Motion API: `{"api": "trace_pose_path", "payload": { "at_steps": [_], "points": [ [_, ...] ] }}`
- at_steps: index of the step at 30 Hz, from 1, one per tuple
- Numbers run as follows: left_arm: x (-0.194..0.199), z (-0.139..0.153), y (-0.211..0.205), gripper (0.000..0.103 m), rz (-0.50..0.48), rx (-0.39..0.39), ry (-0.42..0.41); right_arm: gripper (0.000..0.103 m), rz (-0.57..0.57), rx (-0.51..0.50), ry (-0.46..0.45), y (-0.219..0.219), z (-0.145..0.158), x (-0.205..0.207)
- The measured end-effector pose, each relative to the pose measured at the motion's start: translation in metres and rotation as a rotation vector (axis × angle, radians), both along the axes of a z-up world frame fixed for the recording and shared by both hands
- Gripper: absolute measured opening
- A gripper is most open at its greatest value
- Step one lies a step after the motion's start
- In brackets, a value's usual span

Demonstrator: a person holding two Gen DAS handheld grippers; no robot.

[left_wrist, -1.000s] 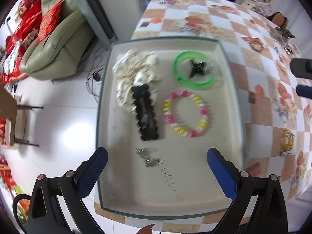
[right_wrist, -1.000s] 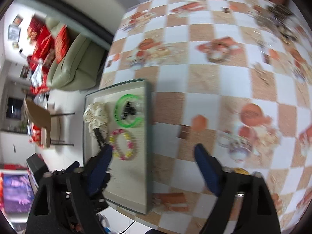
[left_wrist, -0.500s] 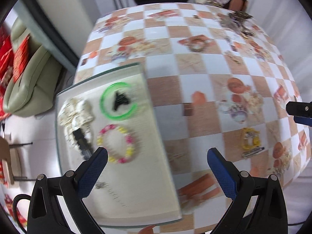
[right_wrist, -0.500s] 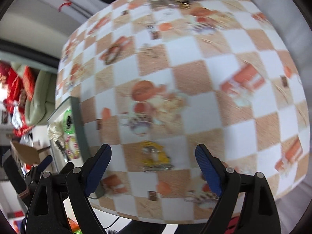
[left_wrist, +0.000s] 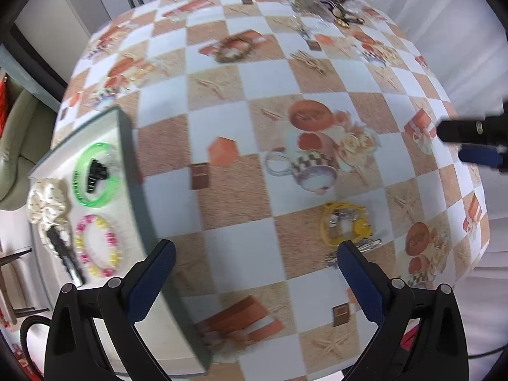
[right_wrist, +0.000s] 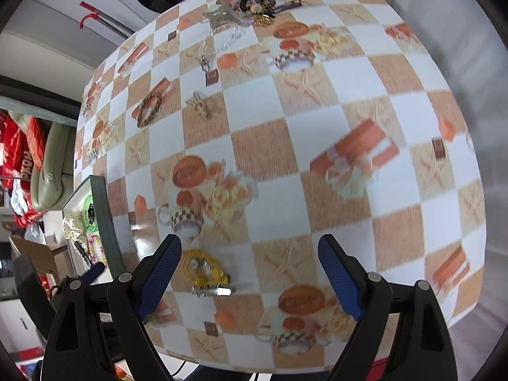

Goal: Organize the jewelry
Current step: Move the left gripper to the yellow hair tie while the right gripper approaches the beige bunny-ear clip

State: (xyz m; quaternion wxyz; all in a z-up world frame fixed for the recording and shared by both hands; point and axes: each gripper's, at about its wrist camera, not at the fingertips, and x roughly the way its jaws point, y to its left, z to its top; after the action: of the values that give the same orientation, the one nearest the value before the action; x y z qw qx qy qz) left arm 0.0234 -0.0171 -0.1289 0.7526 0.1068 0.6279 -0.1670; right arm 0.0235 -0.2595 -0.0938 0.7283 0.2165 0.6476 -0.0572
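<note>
A checkered tabletop (left_wrist: pixel 241 89) fills both views. At its left edge sits a shallow tray (left_wrist: pixel 133 171) holding a green bangle (left_wrist: pixel 81 190), a pink-and-yellow bead bracelet (left_wrist: pixel 111 254), a cream scrunchie (left_wrist: pixel 44 200) and a black hair clip (left_wrist: pixel 65 255). Both sets of fingers stand wide apart and empty: the left gripper (left_wrist: pixel 255 279) is beside the tray, the right gripper (right_wrist: pixel 249 270) further along the tabletop. Between them lies a yellow bracelet (right_wrist: pixel 208 270) touching a silver clip (right_wrist: pixel 214 291). More jewelry (right_wrist: pixel 254 3) is heaped at the far edge.
</note>
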Motion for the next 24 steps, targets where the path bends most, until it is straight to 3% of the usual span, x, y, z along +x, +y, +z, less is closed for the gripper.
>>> {"api": "trace_pose_path", "payload": {
  "at_steps": [8,9,10,14,16,24],
  "points": [
    [0.001,-0.02,-0.017,0.103,0.004,-0.02,0.039,0.09,0.07,-0.026,-0.013,-0.007,-0.006,0.048],
    [0.001,-0.022,-0.019,0.102,0.007,-0.084,0.06,0.09,0.081,-0.033,-0.017,-0.007,-0.008,0.058],
    [0.001,-0.024,-0.02,0.095,0.009,-0.084,0.064,0.09,0.088,-0.036,-0.02,-0.007,-0.009,0.063],
    [-0.001,-0.033,-0.023,0.094,0.022,-0.086,0.085,0.09,0.142,-0.051,-0.033,0.001,-0.018,0.095],
    [-0.003,-0.036,-0.025,0.082,0.021,-0.084,0.086,0.09,0.176,-0.07,-0.033,0.008,-0.026,0.109],
    [-0.006,-0.044,-0.028,0.081,0.034,-0.115,0.097,0.075,0.292,-0.152,-0.029,0.034,-0.059,0.142]
  ]
}}
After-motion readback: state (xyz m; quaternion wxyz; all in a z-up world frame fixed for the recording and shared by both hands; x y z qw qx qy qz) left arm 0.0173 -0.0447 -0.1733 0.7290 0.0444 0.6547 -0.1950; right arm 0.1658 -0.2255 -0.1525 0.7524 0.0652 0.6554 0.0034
